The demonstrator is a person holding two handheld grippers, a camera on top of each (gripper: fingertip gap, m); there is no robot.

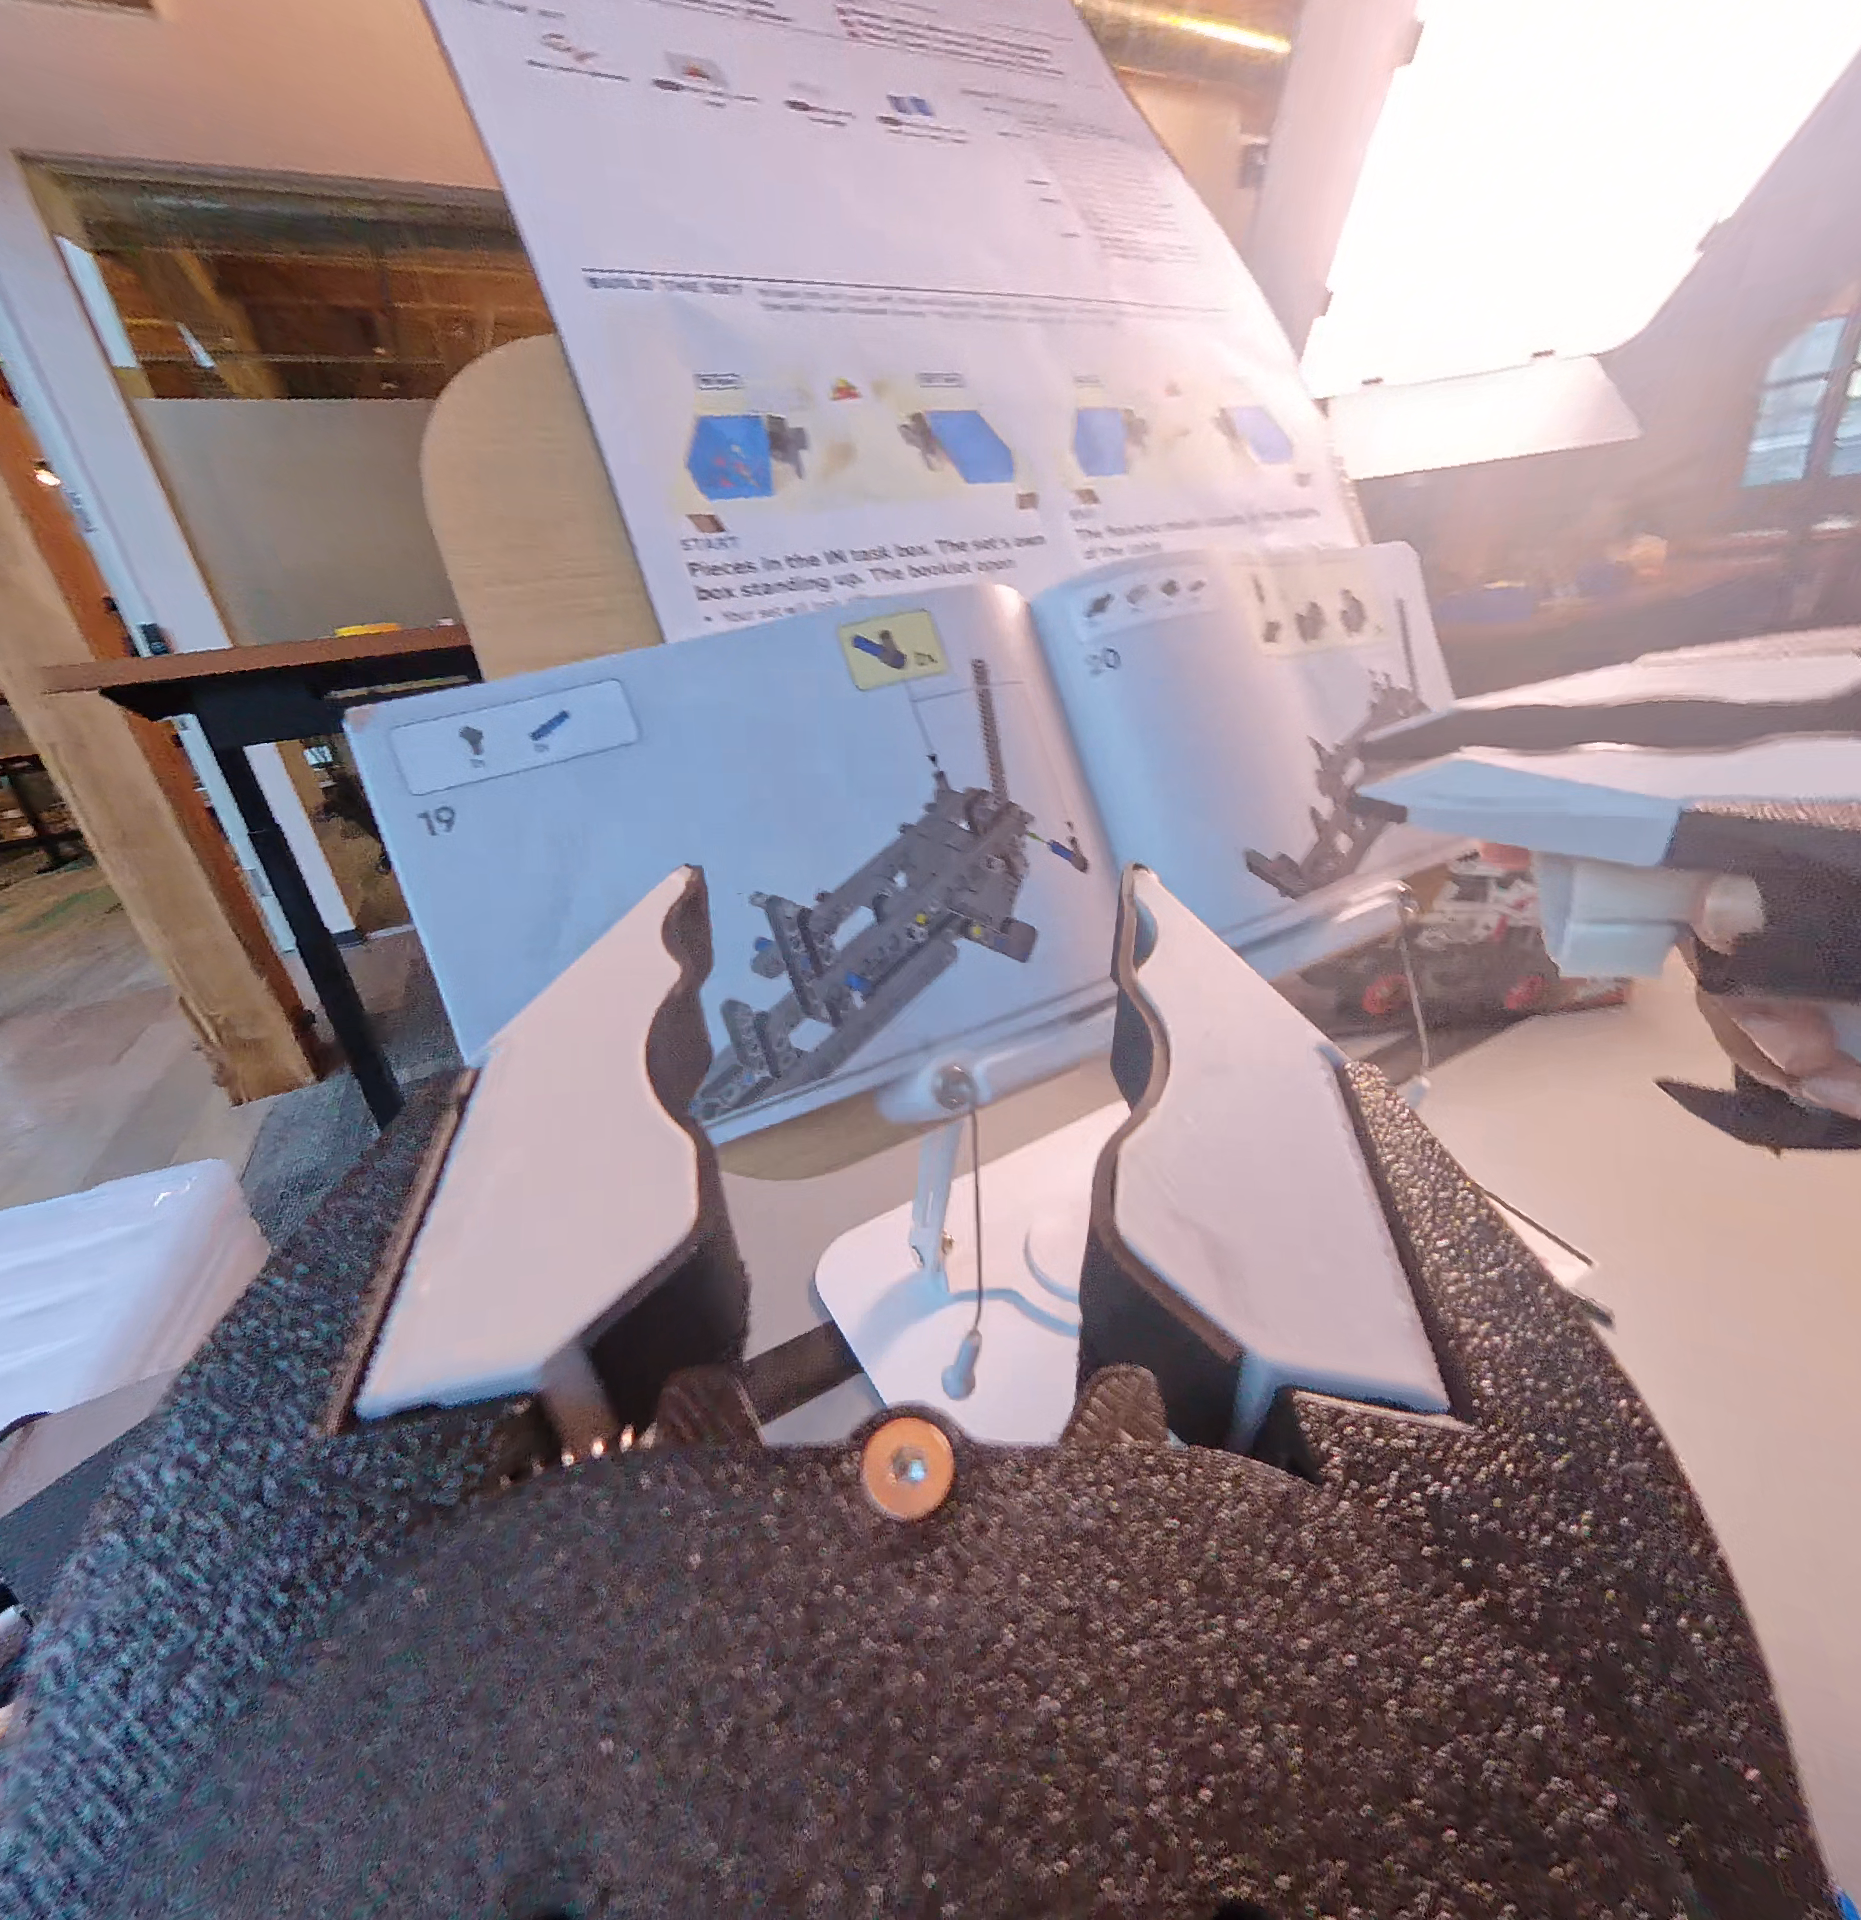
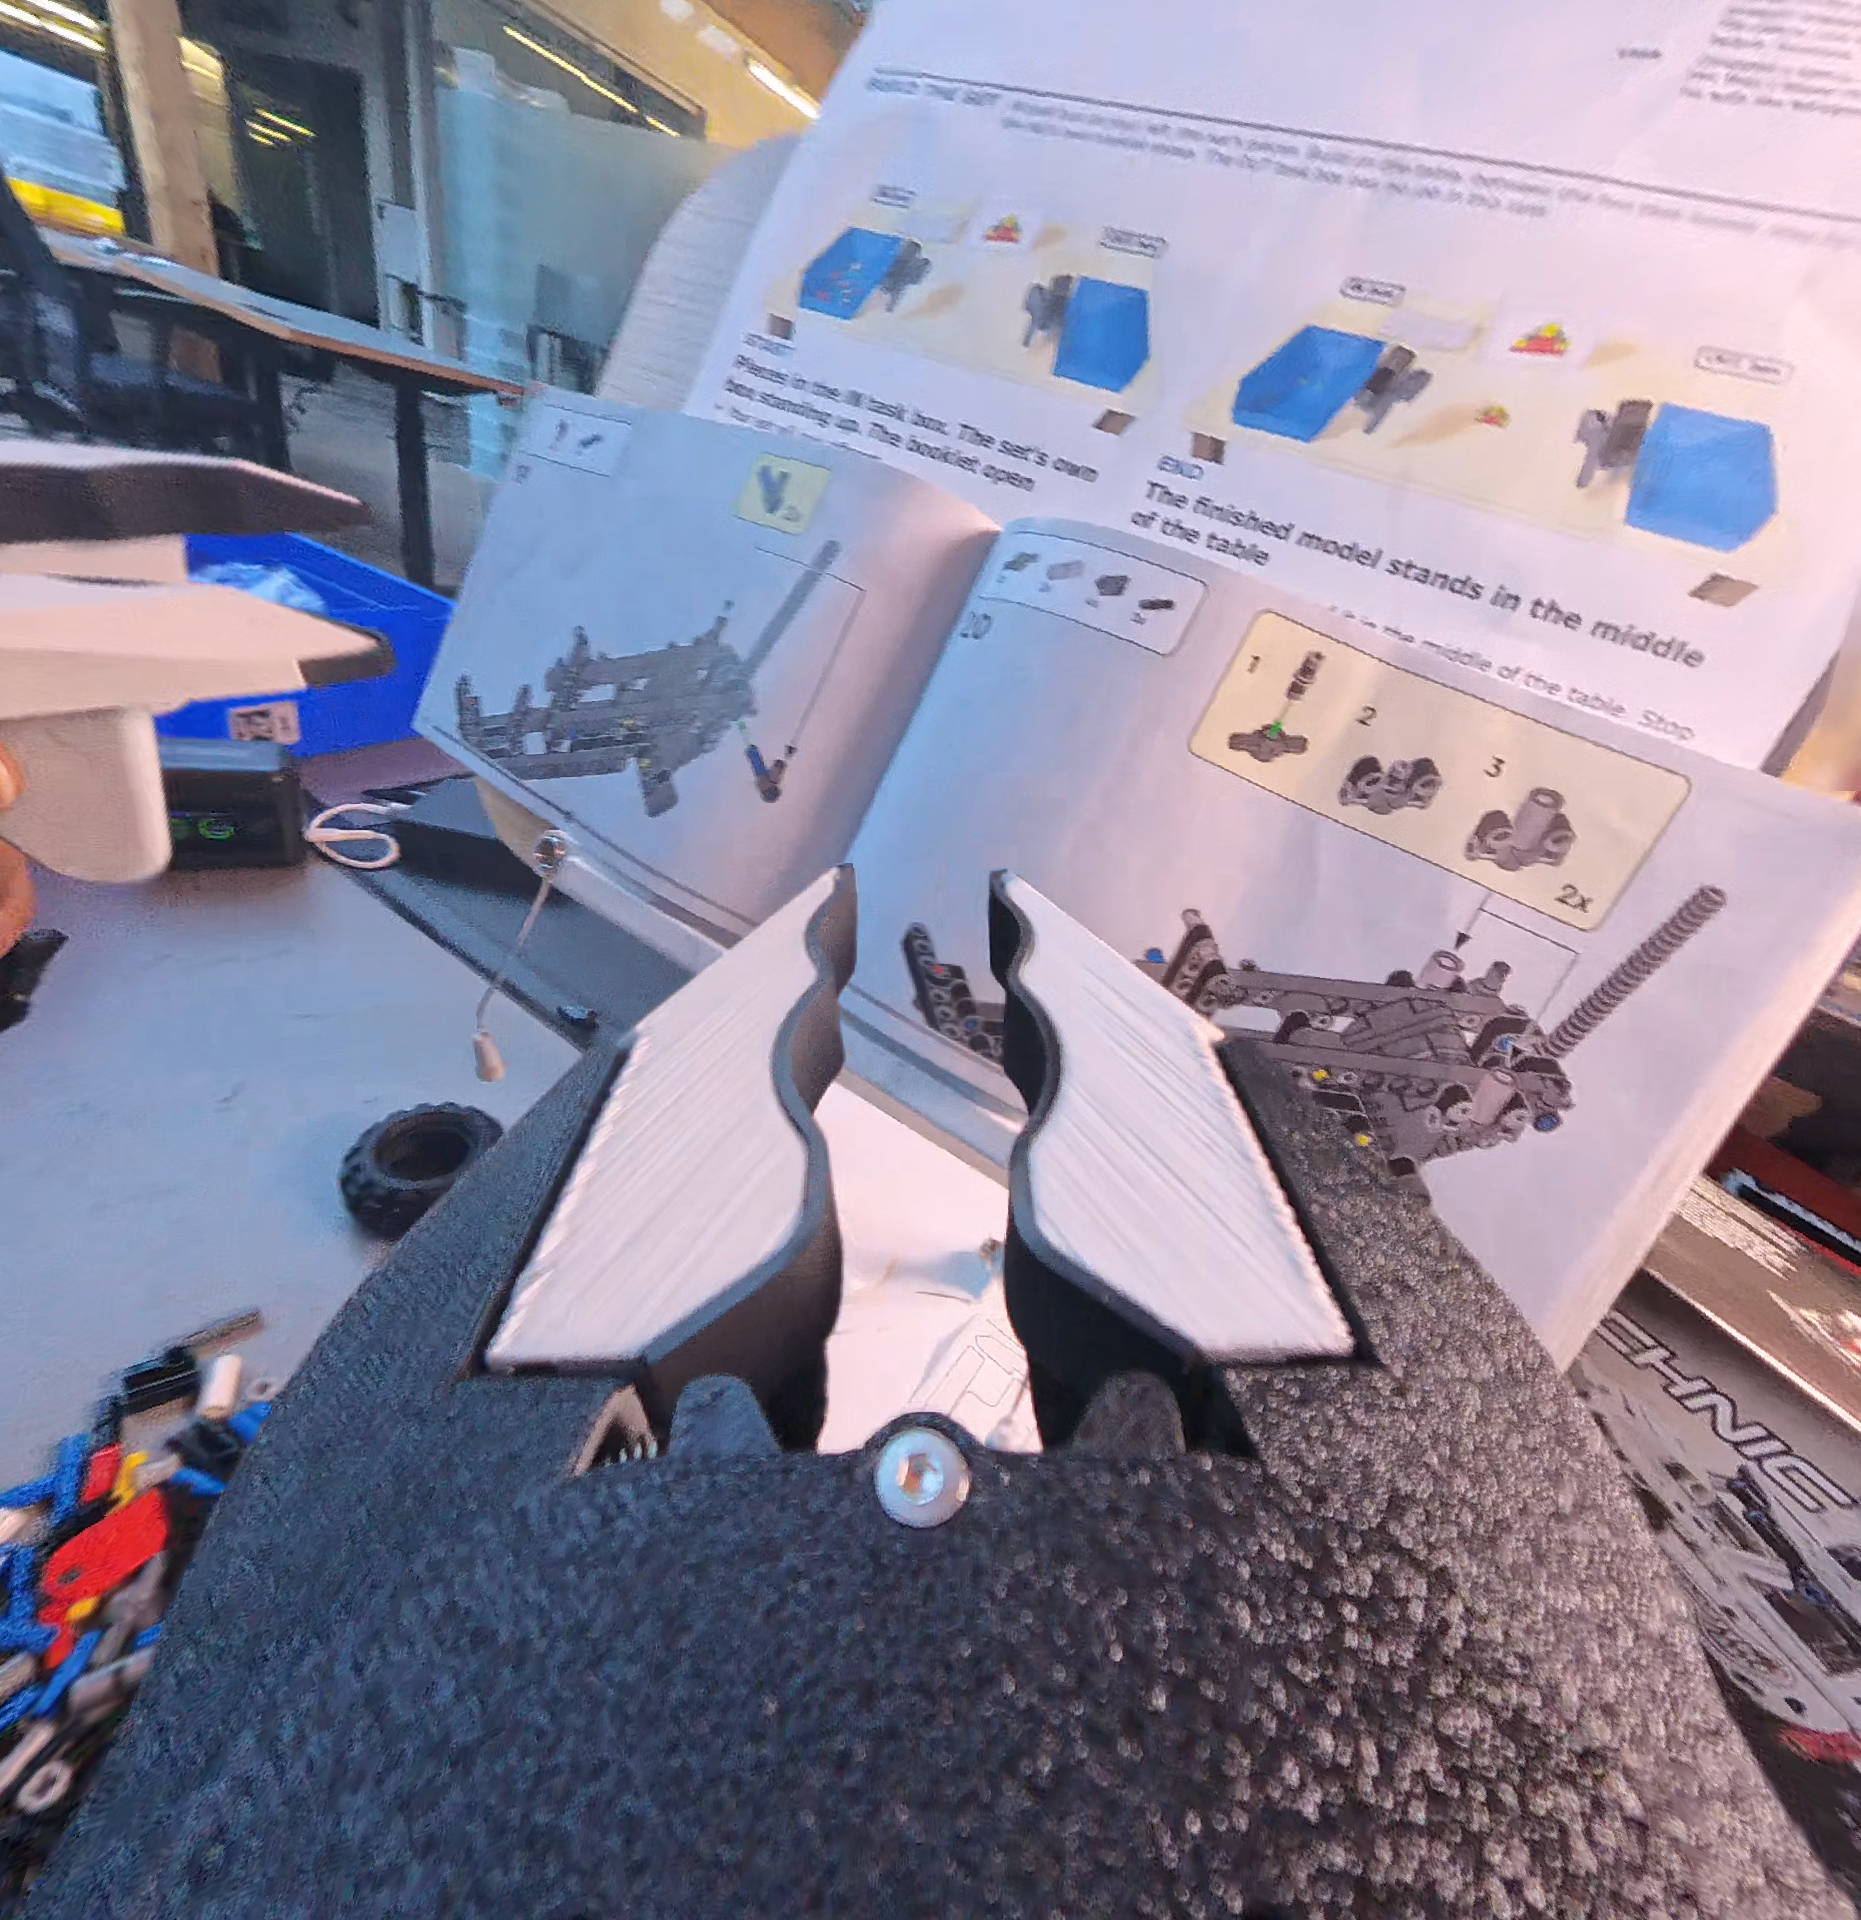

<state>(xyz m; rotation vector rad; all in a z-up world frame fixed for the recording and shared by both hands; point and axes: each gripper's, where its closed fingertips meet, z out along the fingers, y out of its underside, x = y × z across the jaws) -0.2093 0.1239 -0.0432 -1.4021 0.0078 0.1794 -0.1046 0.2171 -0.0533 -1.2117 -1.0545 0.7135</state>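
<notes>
— Facing the open instruction booklet on its white stand, we hold our left gripper spread wide and empty.

— We keep our right gripper narrowly parted, grasping nothing, before the booklet's right page; a black tyre and loose bricks lie left on the table.

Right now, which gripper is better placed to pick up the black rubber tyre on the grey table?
Probably the right gripper: the black rubber tyre lies beside its open jaws; the left view lacks it.
</notes>
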